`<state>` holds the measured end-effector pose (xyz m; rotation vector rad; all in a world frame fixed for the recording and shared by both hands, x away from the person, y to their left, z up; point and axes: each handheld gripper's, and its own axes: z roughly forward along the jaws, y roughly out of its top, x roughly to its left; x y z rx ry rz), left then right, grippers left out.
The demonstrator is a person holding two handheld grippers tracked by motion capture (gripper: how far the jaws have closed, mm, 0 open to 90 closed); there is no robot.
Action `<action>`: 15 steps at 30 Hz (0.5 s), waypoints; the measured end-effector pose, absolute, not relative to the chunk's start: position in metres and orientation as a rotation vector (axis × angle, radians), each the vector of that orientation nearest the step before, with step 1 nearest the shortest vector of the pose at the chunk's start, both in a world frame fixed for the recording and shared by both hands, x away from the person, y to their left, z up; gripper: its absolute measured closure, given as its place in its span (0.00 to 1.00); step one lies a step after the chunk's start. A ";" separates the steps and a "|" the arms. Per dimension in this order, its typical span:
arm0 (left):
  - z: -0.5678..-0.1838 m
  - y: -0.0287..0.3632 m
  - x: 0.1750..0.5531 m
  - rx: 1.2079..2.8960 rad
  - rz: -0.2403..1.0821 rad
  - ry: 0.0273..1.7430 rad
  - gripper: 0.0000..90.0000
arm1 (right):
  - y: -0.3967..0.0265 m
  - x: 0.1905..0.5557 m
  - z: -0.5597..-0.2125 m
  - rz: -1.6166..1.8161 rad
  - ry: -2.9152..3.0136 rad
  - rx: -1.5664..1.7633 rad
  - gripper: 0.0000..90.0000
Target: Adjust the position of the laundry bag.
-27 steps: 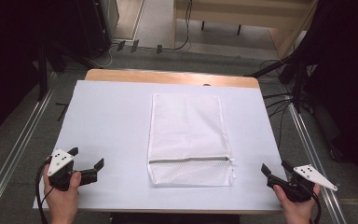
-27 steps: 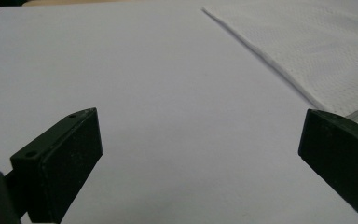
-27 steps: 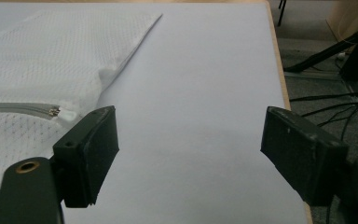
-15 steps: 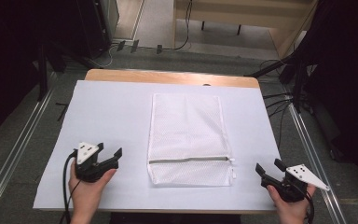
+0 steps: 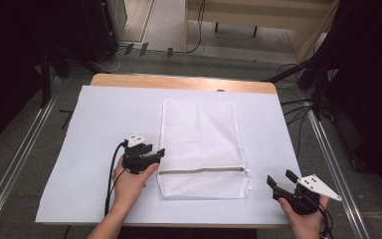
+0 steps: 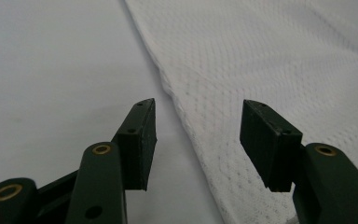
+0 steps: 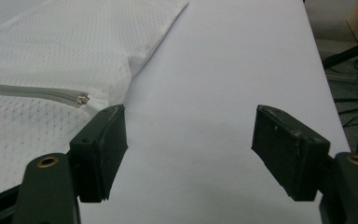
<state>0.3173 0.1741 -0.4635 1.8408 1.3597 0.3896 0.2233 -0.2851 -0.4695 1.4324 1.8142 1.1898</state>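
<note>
On the table — a count
One white mesh bag [image 5: 201, 144] with one zipper [image 5: 201, 170], one white sheet [image 5: 99, 129] under it — two grippers, left [image 5: 155, 154] and right [image 5: 277, 180].

A mesh bag [image 5: 201, 147] lies flat at the middle of a sheet [image 5: 99, 119] that covers the table [image 5: 179, 82], its long sides running away from the person; a strip of tabletop shows beyond the sheet's far edge. The bag's zipper [image 5: 199, 171] runs across it near the end closest to the person, its pull [image 7: 81, 98] at the right. The left gripper [image 5: 155, 155] sits just beside the bag's left edge, level with the zipper, its 2 jaws straddling that edge. The right gripper [image 5: 278, 182] rests near the sheet's near right corner, right of the bag and apart from it.
</note>
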 end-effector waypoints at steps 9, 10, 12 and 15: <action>-0.473 0.155 0.314 1.910 0.425 1.337 0.62 | -0.283 0.223 -0.471 1.185 1.819 1.433 0.30; -0.473 0.151 0.312 1.917 0.433 1.322 0.65 | -0.283 0.223 -0.471 1.184 1.821 1.434 0.30; -0.473 0.148 0.310 1.937 0.440 1.311 0.68 | -0.281 0.224 -0.472 1.183 1.827 1.440 0.30; -0.474 0.146 0.309 1.953 0.468 1.304 0.79 | -0.279 0.224 -0.473 1.181 1.842 1.433 0.30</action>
